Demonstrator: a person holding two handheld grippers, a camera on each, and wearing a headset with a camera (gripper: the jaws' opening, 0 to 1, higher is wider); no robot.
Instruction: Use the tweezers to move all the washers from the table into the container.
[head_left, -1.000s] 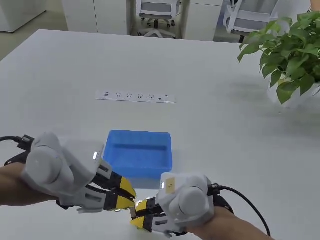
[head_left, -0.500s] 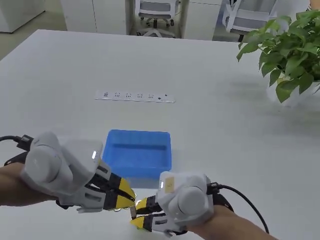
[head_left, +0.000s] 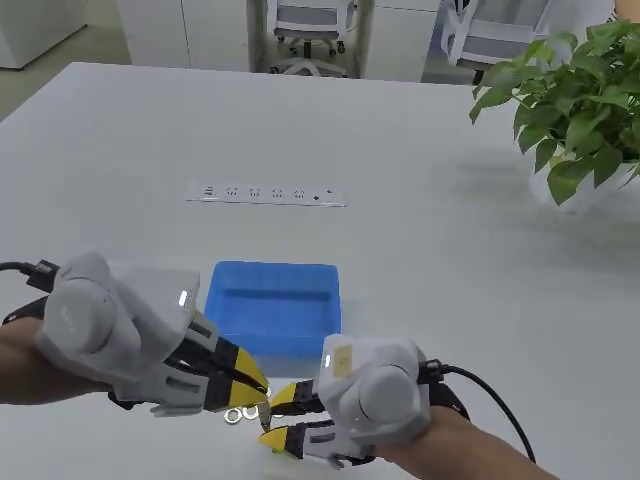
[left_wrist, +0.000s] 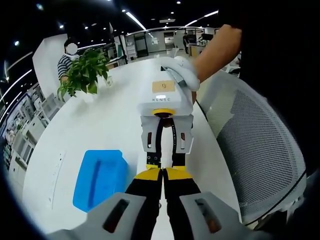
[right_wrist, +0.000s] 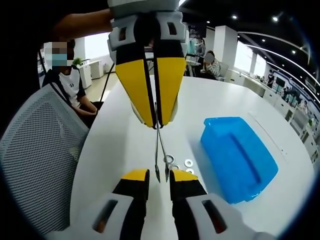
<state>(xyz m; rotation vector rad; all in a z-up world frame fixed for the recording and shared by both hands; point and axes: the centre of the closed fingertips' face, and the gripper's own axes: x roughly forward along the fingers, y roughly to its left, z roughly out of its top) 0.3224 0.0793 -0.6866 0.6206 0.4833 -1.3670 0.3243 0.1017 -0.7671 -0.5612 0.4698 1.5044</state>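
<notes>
Left gripper higher over white table

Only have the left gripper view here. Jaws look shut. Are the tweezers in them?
Observer: Yes. In the right gripper view the tweezers stick out of the left gripper's shut jaws.
Operator: Washers?
Observer: The washers lie on the table beside the tweezers, on the blue container's side.
Operator: Picked one up?
Observer: No. The tweezer tips are empty, and they sit between the right gripper's open jaws.
</notes>
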